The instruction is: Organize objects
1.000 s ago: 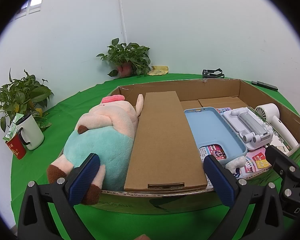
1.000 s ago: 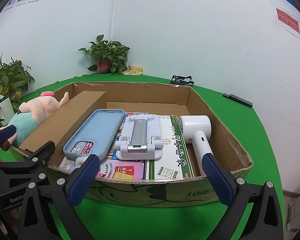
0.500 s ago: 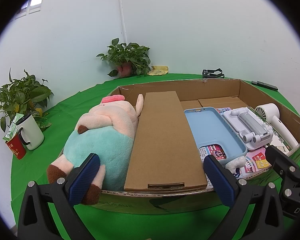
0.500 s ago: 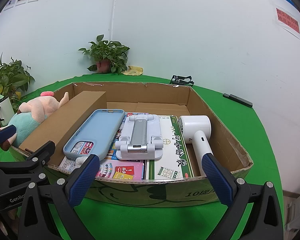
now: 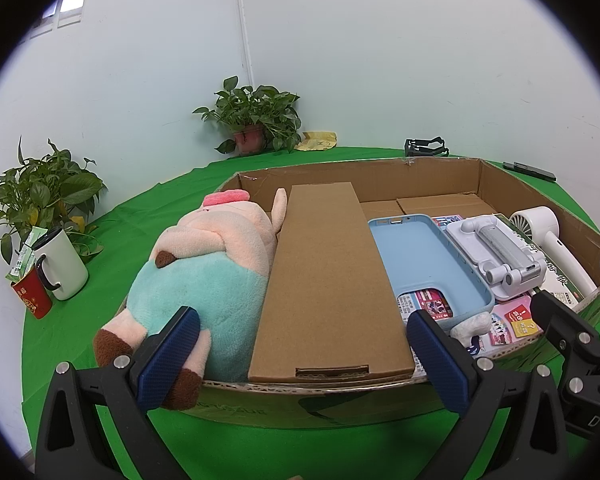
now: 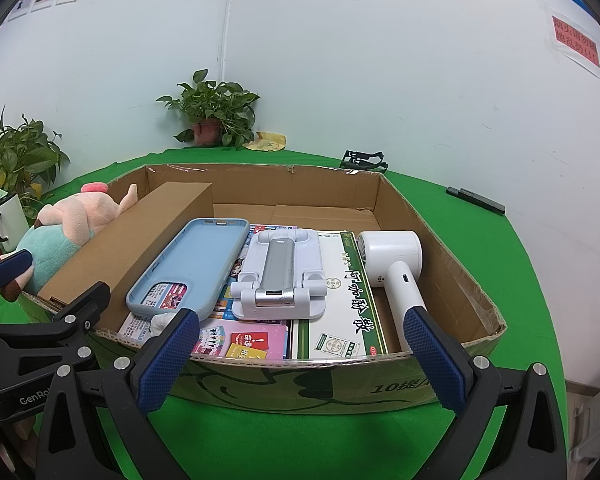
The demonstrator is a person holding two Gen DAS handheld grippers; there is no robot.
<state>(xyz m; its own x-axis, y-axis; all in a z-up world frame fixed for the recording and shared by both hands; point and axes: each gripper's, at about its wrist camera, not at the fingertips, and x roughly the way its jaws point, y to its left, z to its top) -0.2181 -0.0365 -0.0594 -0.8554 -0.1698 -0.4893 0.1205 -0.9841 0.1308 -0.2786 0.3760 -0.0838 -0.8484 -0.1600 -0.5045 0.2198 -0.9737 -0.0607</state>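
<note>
Green cloth (image 5: 100, 240) is seen from the left wrist under a packed box (image 5: 440, 176), the left gripper (image 5: 300, 360) spread and empty before the plush (image 5: 204, 272); from the right wrist, the right gripper (image 6: 300, 360) is likewise held wide short of the fan (image 6: 396, 264), sorting judged nearly finished, any next pick needing a reach over the rim.
</note>
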